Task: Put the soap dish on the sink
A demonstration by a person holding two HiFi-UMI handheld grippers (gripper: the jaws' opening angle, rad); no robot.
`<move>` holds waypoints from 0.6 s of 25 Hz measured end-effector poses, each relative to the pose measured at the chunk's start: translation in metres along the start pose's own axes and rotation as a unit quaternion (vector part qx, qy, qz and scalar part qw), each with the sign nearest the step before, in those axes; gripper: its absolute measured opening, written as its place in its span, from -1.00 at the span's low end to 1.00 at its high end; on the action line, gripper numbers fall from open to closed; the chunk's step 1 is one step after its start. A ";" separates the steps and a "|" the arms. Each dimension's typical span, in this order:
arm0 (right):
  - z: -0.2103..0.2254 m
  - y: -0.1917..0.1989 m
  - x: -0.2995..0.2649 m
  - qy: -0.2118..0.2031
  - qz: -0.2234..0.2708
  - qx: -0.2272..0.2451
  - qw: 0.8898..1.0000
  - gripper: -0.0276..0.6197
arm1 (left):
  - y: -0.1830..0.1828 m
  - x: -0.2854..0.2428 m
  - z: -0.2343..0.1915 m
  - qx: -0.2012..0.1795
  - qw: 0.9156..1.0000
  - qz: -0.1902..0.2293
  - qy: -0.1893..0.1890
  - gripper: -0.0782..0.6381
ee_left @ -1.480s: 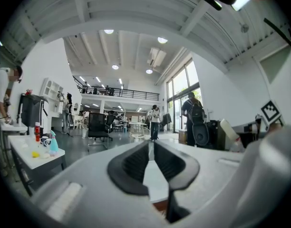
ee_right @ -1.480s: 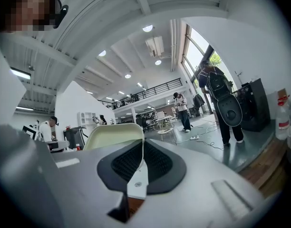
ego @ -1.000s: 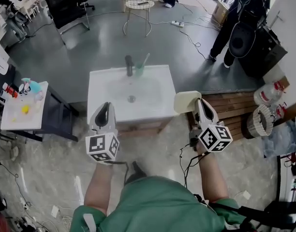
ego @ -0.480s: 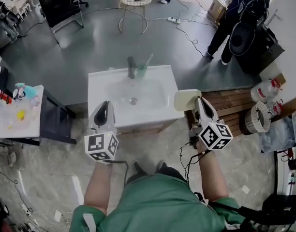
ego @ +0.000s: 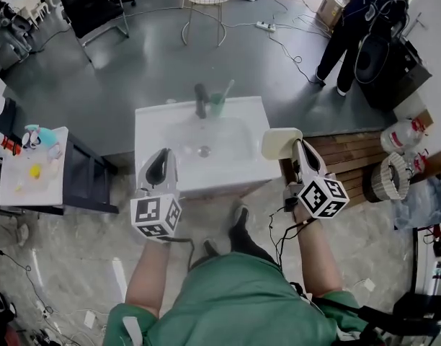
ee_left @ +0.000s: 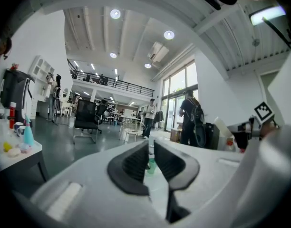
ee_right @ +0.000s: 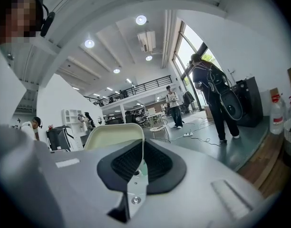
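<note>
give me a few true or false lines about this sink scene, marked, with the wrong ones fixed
1. The right tongs are shut on the cream plastic soap dish. True.
2. The soap dish lies in the basin of the white sink. False: it is held at the sink's right edge, not set down.
3. The left tongs grip a green cup. False: they hold nothing; the green cup stands beside the dark tap.
4. A person in dark clothes stands on the floor beyond the sink. True.

A green shirt (ego: pixel 228 301). The left gripper (ego: pixel 161 156) and right gripper (ego: pixel 300 148) are grey with black fingers (ee_left: pixel 131 167). Behind the fingers sit black-and-white cubes (ego: pixel 156 217).
</note>
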State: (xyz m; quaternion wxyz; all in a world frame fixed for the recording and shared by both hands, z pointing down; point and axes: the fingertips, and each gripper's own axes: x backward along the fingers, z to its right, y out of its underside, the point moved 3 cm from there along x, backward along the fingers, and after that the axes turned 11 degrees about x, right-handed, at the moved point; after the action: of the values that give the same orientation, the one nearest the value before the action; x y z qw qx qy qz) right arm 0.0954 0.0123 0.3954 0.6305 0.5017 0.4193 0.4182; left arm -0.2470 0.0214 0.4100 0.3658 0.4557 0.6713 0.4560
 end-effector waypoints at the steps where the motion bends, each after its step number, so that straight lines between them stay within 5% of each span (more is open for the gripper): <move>1: 0.001 -0.003 -0.006 -0.006 0.004 0.000 1.000 -0.89 | -0.002 -0.004 0.001 -0.001 1.000 0.001 -0.002 -0.69; 15: 0.089 -0.002 -0.131 -0.038 -0.020 -0.022 0.999 -0.89 | 0.001 -0.117 0.013 -0.017 0.999 -0.014 -0.045 -0.69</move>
State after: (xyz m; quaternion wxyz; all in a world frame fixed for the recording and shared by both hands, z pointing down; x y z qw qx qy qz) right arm 0.1406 -0.1375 0.4207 0.6652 0.4945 0.3959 0.3952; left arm -0.1978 -0.0850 0.4151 0.4097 0.4600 0.6524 0.4415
